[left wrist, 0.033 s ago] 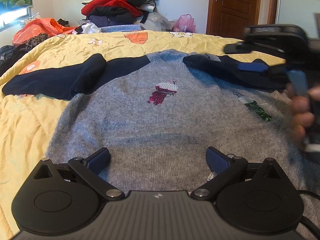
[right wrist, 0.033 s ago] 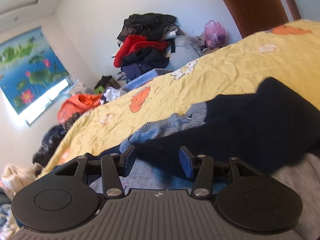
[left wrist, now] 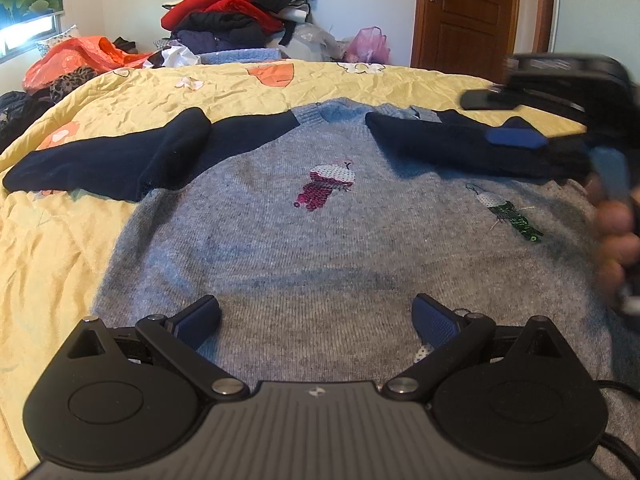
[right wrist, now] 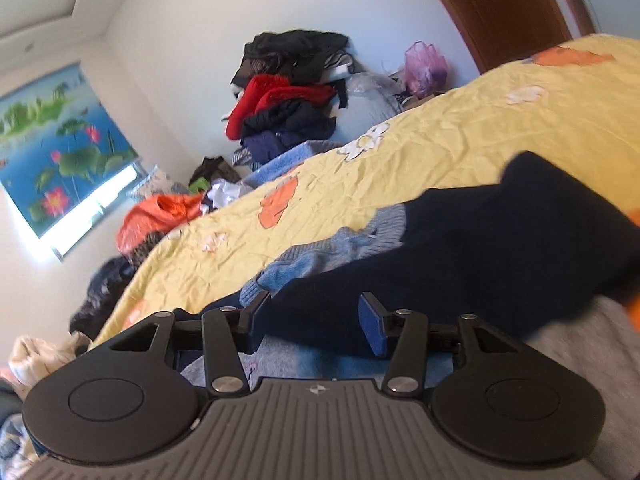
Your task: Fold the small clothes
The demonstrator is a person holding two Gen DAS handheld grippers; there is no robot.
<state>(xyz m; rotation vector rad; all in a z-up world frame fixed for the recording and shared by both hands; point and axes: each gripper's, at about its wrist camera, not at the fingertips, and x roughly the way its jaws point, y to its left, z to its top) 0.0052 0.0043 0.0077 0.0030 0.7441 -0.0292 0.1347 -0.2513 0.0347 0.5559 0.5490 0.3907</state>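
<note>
showing both sleeves, left gripper (left wrist: pixel 316 318) released over sweater (left wrist: pixel 340 240), right gripper (right wrist: pixel 316 320) released around one sleeve (right wrist: pixel 480 252)

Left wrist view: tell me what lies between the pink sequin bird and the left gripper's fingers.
Only bare grey knit of the sweater lies between the pink sequin bird and the open left gripper, per the left wrist view.

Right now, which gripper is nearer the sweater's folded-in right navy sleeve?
Right. The right gripper sits at that navy sleeve, jaws open around its edge. The left gripper hangs open over the grey hem, well short of it.
</note>
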